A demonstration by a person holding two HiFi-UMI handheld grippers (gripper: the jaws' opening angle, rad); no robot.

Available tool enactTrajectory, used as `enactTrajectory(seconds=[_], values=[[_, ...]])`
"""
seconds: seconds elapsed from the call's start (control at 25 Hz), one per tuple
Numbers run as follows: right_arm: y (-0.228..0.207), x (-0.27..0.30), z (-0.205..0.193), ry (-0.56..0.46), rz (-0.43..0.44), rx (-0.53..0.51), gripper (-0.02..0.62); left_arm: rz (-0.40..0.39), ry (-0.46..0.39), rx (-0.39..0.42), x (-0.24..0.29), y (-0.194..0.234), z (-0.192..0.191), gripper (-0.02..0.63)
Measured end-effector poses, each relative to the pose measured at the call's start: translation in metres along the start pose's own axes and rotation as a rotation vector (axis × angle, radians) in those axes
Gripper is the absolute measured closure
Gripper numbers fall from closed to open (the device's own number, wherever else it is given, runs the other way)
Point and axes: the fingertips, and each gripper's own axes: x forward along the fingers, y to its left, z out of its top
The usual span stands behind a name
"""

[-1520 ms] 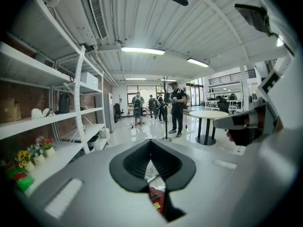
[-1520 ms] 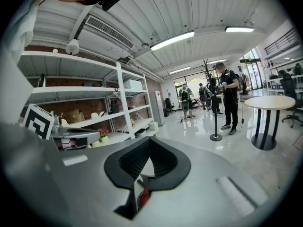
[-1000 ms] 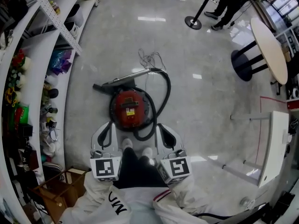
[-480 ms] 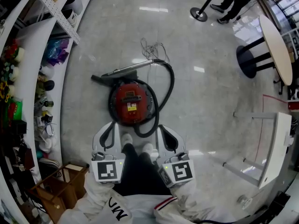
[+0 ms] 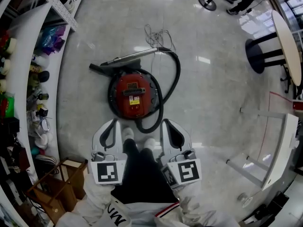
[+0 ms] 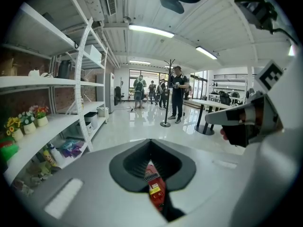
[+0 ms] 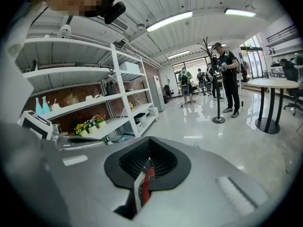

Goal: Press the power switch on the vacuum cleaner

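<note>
Left gripper [image 5: 112, 125]: jaws together, nothing held; its own view shows only a thin slit with red visible through it. Vacuum cleaner [image 5: 134, 96] is on the floor [image 5: 208, 93], straight ahead of both tongs and between their two lines, no contact with either. Its centre sits a bit closer to the left tip, so I'd press with the left. Body is a round red canister with a black rim, a dark strip and a yellow-white label on top, lined up roughly near-to-far. Can't make out which feature is the switch from here. Wand [image 5: 128, 58] lies crosswise on the far side. Black hose [image 5: 163, 103] loops round the right flank and ends up just ahead of the right tip, so that approach is more cluttered. Right gripper [image 5: 166, 125]: also closed, empty.
</note>
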Motion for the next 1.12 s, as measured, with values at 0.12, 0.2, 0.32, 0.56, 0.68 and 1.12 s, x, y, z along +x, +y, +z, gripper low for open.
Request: enactTrajectory(seconds=[0.12, 0.2, 0.32, 0.56, 0.68, 1.12], values=[[-0.001, 0.008, -0.008, -0.006, 0.0, -0.018, 0.594, -0.004, 0.026, -0.001, 0.005, 0.003, -0.015, 0.606], [-0.001, 0.013, -0.017, 0.009, -0.006, -0.022, 0.594, -0.009, 0.041, -0.002, 0.008, 0.004, -0.025, 0.606], [-0.003, 0.019, -0.033, 0.028, -0.013, -0.025, 0.594, -0.019, 0.053, 0.001, 0.015, 0.004, -0.036, 0.606], [-0.009, 0.031, -0.057, 0.061, -0.034, 0.009, 0.594, -0.03, 0.075, -0.009, 0.026, 0.005, -0.052, 0.606], [-0.013, 0.038, -0.066, 0.071, -0.038, 0.007, 0.595, -0.035, 0.086, -0.006, 0.032, 0.007, -0.059, 0.606], [-0.022, 0.071, -0.081, 0.104, -0.038, 0.027, 0.594, -0.018, 0.109, -0.052, 0.054, 0.021, -0.074, 0.606]])
